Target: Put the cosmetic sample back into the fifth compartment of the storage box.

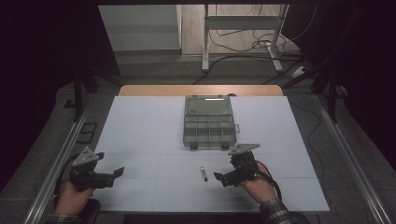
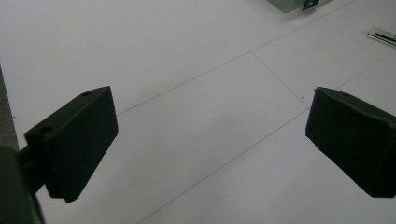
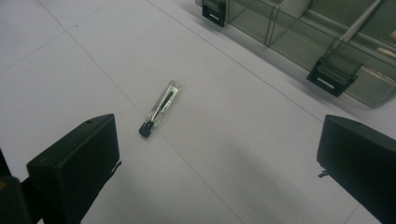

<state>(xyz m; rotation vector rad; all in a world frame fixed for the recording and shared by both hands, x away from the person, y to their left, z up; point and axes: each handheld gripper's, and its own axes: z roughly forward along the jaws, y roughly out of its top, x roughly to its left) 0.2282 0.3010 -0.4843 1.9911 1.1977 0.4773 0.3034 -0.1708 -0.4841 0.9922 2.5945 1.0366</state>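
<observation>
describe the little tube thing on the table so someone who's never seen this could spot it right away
Start at the grey compartment box in the middle of the white table. Just nearer the person, beside the right gripper, lies a small clear tube. Its black cap and dark insert mark it as the loose item on the bare surface.

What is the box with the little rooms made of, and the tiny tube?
The compartment box looks like smoky see-through plastic, since its dividers show through the walls, with black clips. The small tube looks like clear glossy plastic or glass, something dark inside, with a black cap.
</observation>
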